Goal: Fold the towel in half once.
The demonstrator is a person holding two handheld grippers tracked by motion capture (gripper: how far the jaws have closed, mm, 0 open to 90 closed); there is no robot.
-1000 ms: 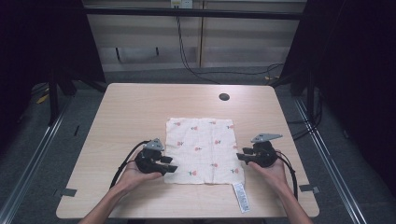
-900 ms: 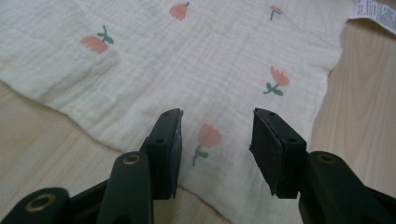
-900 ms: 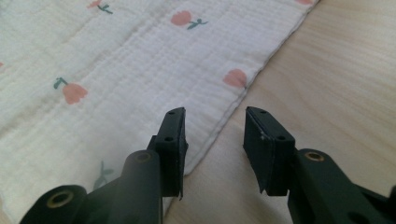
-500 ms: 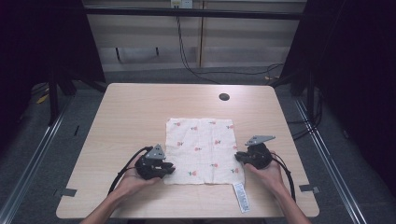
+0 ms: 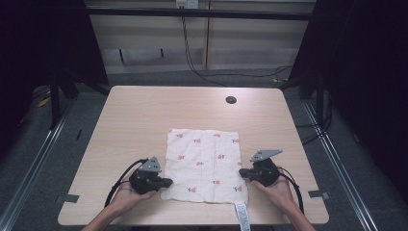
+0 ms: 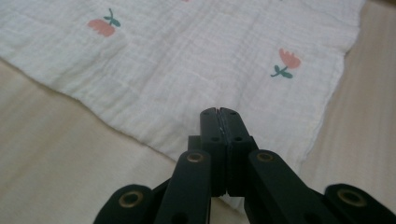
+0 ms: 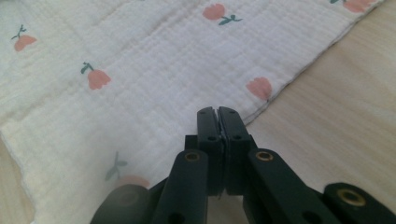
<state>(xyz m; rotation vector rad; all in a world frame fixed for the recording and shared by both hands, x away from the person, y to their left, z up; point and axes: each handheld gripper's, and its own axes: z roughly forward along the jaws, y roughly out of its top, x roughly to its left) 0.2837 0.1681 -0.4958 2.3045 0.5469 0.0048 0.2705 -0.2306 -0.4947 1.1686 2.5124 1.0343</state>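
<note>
At cloth (image 5: 204, 163) near edge, both tools in, one per side. Lying flat on table (image 5: 144, 110), roughly square, near edge facing the person, white label strip (image 5: 242, 214) hanging off near-right corner.

Left tool (image 5: 168, 182): at cloth's near-left corner, pointing inward across it. Clenched, jaws just closed pad to pad; tip over the fabric just inside the hem in left gripper view. Can't tell if a fold of fabric is actually pinched.

Right tool (image 5: 242, 172): on cloth's right edge, a bit farther from the near corner than the left one, also pointing inward. Clenched too, tip over the hem in right gripper view; same doubt about a pinch.

Key geometry: cloth squarely between the tools, each equally close to its own side, free length stretching away toward cloth's far edge. Probably a fold away from the person, crease running side to side. Worth checking both pinches before lifting, and evening up the right grip.
</note>
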